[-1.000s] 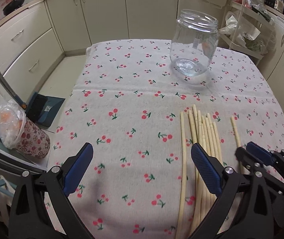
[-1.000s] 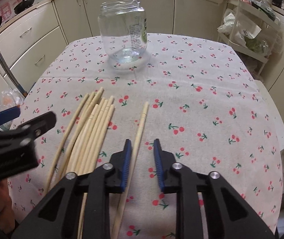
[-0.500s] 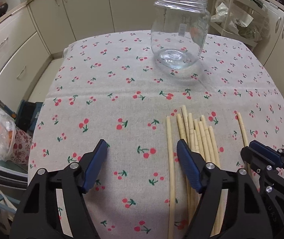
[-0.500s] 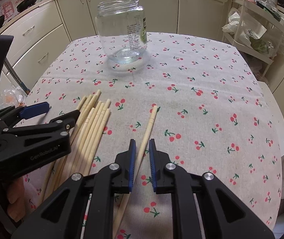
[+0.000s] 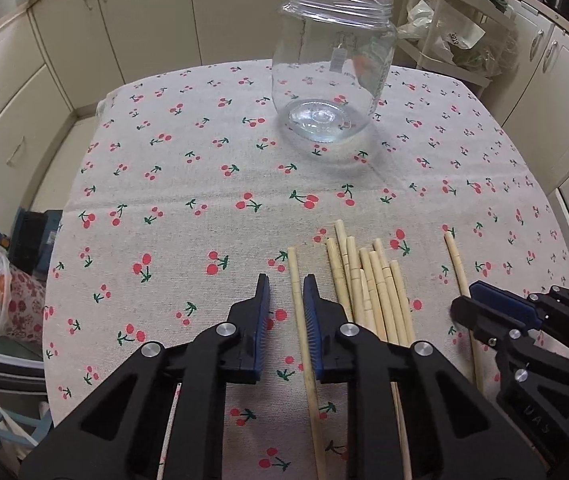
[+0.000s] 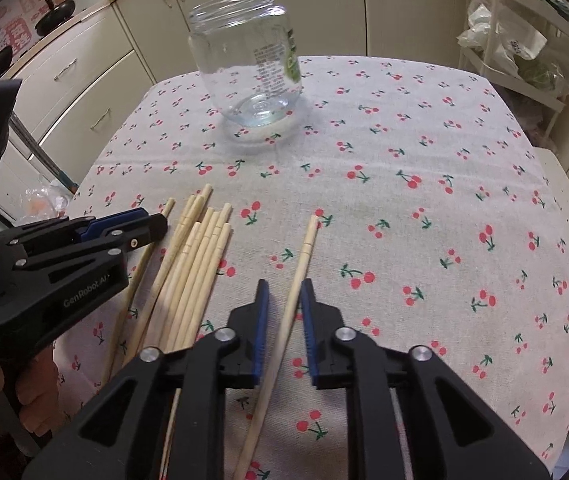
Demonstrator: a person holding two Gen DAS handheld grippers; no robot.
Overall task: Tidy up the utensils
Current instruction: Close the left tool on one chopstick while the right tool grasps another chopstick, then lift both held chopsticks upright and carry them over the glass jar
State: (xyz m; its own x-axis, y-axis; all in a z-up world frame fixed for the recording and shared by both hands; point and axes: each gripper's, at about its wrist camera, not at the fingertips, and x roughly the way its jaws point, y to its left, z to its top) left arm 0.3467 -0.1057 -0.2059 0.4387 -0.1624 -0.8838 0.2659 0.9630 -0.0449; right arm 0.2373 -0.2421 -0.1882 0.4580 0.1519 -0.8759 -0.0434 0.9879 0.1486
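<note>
Left wrist: I'm straddling one chopstick [image 5: 299,312] w/ my left gripper [image 5: 286,294], fingers narrow but not touching; my right gripper [image 6: 284,300] is doing likewise around another chopstick [image 6: 298,280]. Both sticks are lying flat on the tablecloth [image 5: 188,184], jar [image 5: 334,64] well beyond; closing off-centre is risking a roll into the bundle [image 5: 372,284] or a tilted pinch.

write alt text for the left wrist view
The left gripper straddles one loose chopstick on a cherry-print tablecloth, fingers nearly closed around it. A chopstick bundle lies alongside, an empty glass jar stands behind, and the right gripper enters at right.

left gripper [image 6: 160,226]: "GenRobot.AI" on its body | jar [image 6: 246,60]: printed label, too small to read | bag [image 5: 458,36]: "0110"
</note>
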